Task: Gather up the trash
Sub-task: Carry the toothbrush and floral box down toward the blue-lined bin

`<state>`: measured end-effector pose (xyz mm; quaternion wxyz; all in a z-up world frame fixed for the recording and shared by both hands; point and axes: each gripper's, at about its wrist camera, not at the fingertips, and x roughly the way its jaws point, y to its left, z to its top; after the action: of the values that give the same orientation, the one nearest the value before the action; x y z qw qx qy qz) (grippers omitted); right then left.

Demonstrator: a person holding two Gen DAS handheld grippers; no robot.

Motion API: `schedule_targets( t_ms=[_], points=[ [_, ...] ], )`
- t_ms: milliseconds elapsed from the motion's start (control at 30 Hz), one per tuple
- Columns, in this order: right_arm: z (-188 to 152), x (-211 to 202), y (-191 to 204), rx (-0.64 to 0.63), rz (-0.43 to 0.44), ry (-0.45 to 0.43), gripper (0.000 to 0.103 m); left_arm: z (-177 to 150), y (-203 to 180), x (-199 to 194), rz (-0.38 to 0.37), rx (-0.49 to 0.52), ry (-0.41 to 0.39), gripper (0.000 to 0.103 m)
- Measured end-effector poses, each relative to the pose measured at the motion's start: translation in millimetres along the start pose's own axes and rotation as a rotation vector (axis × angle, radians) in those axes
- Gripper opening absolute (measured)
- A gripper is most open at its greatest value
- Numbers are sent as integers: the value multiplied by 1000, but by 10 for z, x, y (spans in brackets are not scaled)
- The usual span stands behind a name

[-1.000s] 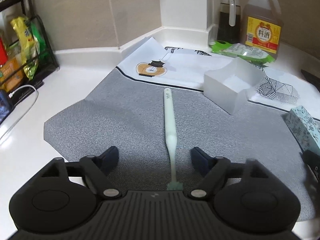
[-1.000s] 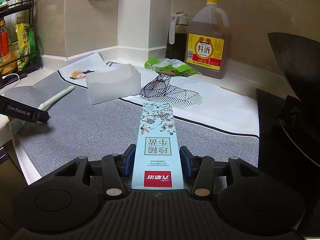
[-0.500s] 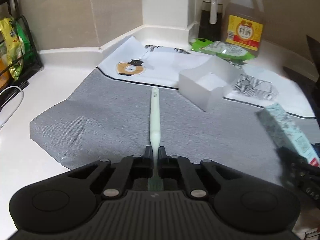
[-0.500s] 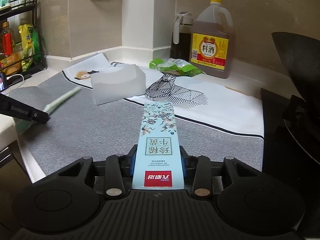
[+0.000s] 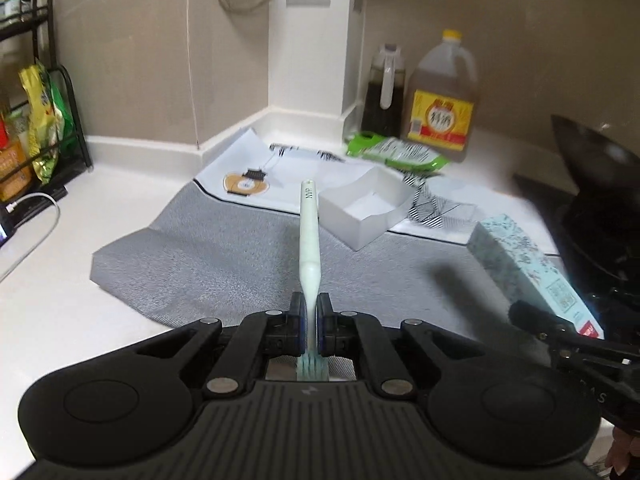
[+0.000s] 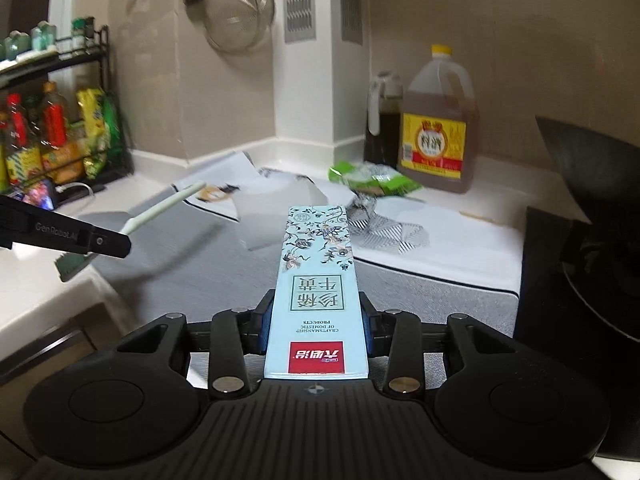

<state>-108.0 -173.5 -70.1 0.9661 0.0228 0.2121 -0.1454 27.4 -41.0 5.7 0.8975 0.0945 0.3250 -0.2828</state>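
My left gripper (image 5: pixel 310 322) is shut on a pale green toothbrush (image 5: pixel 309 236) near its bristle end and holds it lifted above the grey mat (image 5: pixel 224 252), handle pointing away. My right gripper (image 6: pixel 316 322) is shut on a long light-blue patterned box (image 6: pixel 316 280) and holds it above the mat. The box also shows at the right of the left wrist view (image 5: pixel 528 268). The toothbrush (image 6: pixel 160 208) and left gripper show at the left of the right wrist view. An open white paper box (image 5: pixel 366 210) and a green wrapper (image 5: pixel 394 154) lie on the counter.
A large oil jug (image 5: pixel 442 116) and a dark bottle (image 5: pixel 384 100) stand by the back wall. A black wok (image 5: pixel 600 184) sits on the stove at right. A rack with packets (image 5: pixel 36 128) stands at left, a strainer (image 6: pixel 240 20) hangs on the wall.
My left gripper closed on the toothbrush and lifted it off the mat. My right gripper rose with the blue box still held.
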Motion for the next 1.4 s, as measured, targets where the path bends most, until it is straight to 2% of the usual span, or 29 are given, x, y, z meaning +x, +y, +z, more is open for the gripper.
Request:
schedule_targets(
  t_ms=[200,433,633,800,1067,1400],
  points=[
    [-30,-367,190,-56,45,-48,42,-210,-1,-473,-13,10,-43,5],
    [-235,-818,484,-109,164,-54,42,-648,120,-959,6,-4,-41,5],
    [-494,-1067,804,-156,273,-9,42,-1086,240,-1327,33,-22,-18,5],
    [-709,-1108,1024,-190,323,47,42,-1427,274,-1520,59,-31,11,5],
    [-1077,-994,1171,-226,325,163,42,-1857,306,-1477,43,-63,118,5],
    [-1218,-852,1174,-236,317,235,42,-2115,294,-1219,30,-57,222,5]
  ],
)
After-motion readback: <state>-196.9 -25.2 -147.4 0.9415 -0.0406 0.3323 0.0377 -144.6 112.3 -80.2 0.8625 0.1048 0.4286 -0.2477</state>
